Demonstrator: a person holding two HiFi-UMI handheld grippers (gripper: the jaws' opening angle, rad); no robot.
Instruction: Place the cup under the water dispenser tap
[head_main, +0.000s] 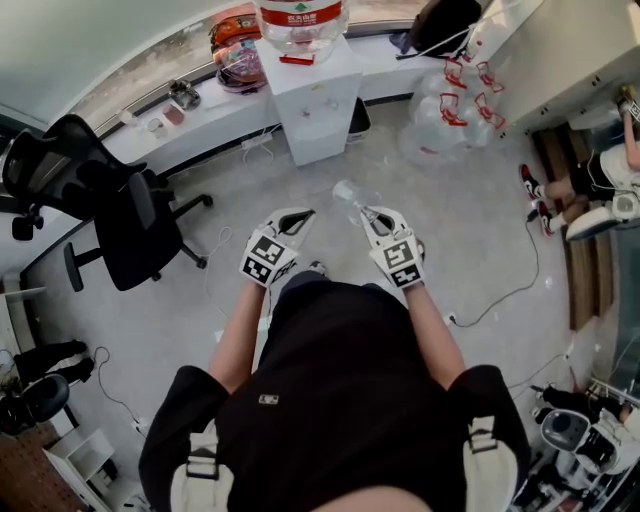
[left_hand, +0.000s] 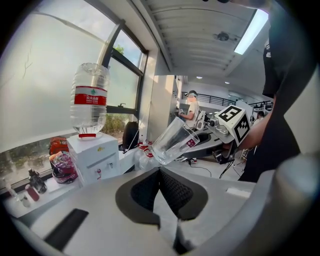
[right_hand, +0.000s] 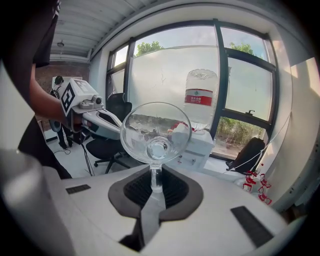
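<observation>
Well short of the water dispenser (head_main: 315, 95), on the side its taps face, the person in a black shirt (head_main: 340, 400) holds both tools out side by side, pointing toward it. The left gripper (head_main: 300, 215) is empty: in the left gripper view its dark pads (left_hand: 150, 187) meet at the tip with nothing between them. The right gripper (head_main: 368, 212) is closed on the cup (head_main: 348, 192) – a clear glass tumbler, pinched by its wall between the pads (right_hand: 167, 190) and carried in the air, tilted, with its mouth toward the dispenser. In the right gripper view the cup (right_hand: 156, 132) sits straight in line with the dispenser's white front (right_hand: 197, 145); in the left gripper view the cup (left_hand: 172, 142) hangs to the right of the dispenser (left_hand: 95, 160), well apart from it. Bare grey floor (head_main: 450, 240) lies between the cup and the dispenser. A black office chair (head_main: 120, 215) stands left of the dispenser, nearer the person. The dispenser itself is a small white box against the long white counter (head_main: 200, 115) under the windows, with an upturned water bottle (head_main: 300, 20) bearing a red label on top. On the counter just left of it lie red packets (head_main: 238, 50) – and on the floor to its right, a cluster of empty clear jugs (head_main: 440, 110)
</observation>
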